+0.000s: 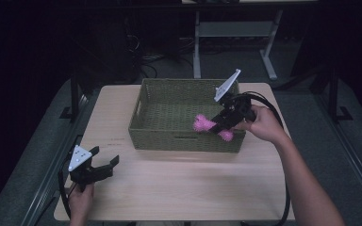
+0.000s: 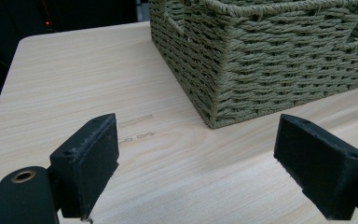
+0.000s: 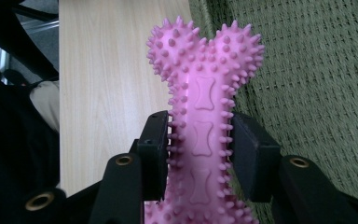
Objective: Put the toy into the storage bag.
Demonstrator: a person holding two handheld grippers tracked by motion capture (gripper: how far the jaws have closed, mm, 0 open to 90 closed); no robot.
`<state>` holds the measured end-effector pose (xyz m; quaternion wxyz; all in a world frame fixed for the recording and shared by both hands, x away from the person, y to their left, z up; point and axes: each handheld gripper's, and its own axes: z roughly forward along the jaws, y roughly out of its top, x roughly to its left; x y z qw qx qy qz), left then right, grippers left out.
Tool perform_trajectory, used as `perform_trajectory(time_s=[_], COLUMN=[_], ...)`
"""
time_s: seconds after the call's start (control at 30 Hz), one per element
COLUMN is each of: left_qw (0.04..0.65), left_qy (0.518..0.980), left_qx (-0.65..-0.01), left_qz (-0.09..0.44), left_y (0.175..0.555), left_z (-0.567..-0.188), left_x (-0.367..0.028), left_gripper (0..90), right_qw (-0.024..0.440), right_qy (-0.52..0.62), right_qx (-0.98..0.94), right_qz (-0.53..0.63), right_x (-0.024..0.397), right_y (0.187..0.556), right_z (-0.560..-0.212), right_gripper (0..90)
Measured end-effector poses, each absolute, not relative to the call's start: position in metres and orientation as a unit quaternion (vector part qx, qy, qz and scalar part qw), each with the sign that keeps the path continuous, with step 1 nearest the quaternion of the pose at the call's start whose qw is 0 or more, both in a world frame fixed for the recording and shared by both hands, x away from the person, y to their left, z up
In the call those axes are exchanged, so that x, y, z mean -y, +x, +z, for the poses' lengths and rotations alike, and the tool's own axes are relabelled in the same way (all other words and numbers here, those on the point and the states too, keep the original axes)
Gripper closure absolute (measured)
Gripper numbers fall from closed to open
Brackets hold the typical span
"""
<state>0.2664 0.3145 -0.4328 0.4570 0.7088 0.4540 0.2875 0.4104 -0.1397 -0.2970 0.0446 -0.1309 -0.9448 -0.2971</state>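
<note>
A pink spiky bone-shaped toy [image 1: 211,126] [image 3: 204,98] is clamped at its shaft by my right gripper [image 1: 220,121] [image 3: 199,149], whose black jaws press on both sides of it. The toy hangs over the front right part of the green woven basket [image 1: 156,136] [image 3: 317,84], above its front wall. My left gripper [image 1: 104,165] [image 2: 198,163] stands open near the table's front left corner, low over the wood, with nothing between its jaws. It faces the basket's near corner [image 2: 219,100].
The basket stands at the back middle of the light wooden table [image 1: 179,183]. Dark floor and a white desk frame [image 1: 198,42] lie behind. A cable [image 1: 275,113] loops from the right gripper past the table's right edge.
</note>
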Motion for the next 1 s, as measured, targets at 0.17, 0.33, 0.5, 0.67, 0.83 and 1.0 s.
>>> perform_trajectory(time_s=[0.17,0.33,0.5,0.67,0.83,1.0], left_qw=[0.458,0.459,0.459,0.459,0.459,0.459], left_qy=[0.709,0.708,0.708,0.707,0.707,0.708], left_qx=[-0.453,-0.454,-0.454,-0.454,-0.454,-0.454], left_qz=[0.286,0.287,0.287,0.288,0.288,0.288], left_y=[0.267,0.267,0.267,0.267,0.267,0.267], left_z=[-0.433,-0.433,-0.433,-0.433,-0.433,-0.433], left_x=[-0.315,-0.315,-0.315,-0.315,-0.315,-0.315], left_gripper=[13.3,13.3,13.3,13.3,13.3,13.3], right_qw=[0.041,0.044,0.047,0.049,0.043,0.042], right_qy=[-0.130,-0.132,-0.141,-0.151,-0.152,-0.153], right_qx=[0.945,0.942,0.941,0.941,0.942,0.943], right_qz=[-0.298,-0.306,-0.304,-0.300,-0.296,-0.294], right_x=[0.137,0.136,0.137,0.139,0.139,0.138], right_y=[0.418,0.425,0.432,0.439,0.444,0.449], right_z=[-0.295,-0.298,-0.302,-0.304,-0.302,-0.299], right_gripper=[58.2,58.2,58.1,58.2,58.2,58.2])
